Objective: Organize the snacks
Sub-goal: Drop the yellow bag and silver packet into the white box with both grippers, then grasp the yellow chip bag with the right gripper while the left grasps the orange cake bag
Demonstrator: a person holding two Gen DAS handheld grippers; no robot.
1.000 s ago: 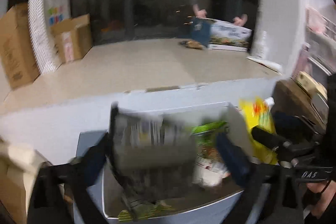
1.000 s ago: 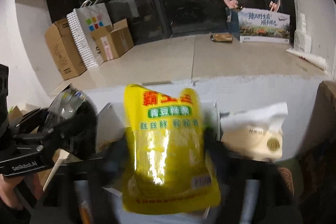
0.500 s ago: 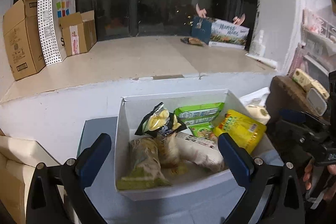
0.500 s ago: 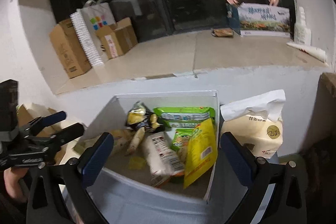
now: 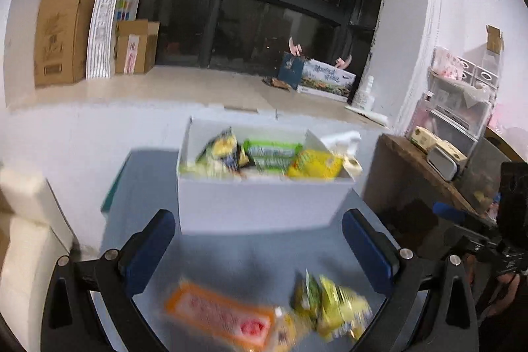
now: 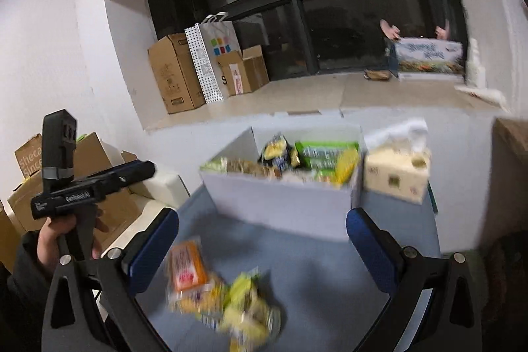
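we hold both grippers wide open, empty | left gripper (image 5: pixel 260 248), right gripper (image 6: pixel 262 248) | orange packet (image 5: pixel 219 315) lies near, long axis left-right, below our left jaws; white box (image 5: pixel 260 203) far

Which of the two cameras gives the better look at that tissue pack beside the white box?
The right wrist view. There the tissue pack stands almost wholly in sight beside the white box. In the left wrist view only its top peeks over the box's far corner.

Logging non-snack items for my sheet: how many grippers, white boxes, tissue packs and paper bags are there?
Hand-held grippers: 2, left hand-held gripper and right hand-held gripper
White box: 1
Tissue pack: 1
Paper bag: 1
Total: 5
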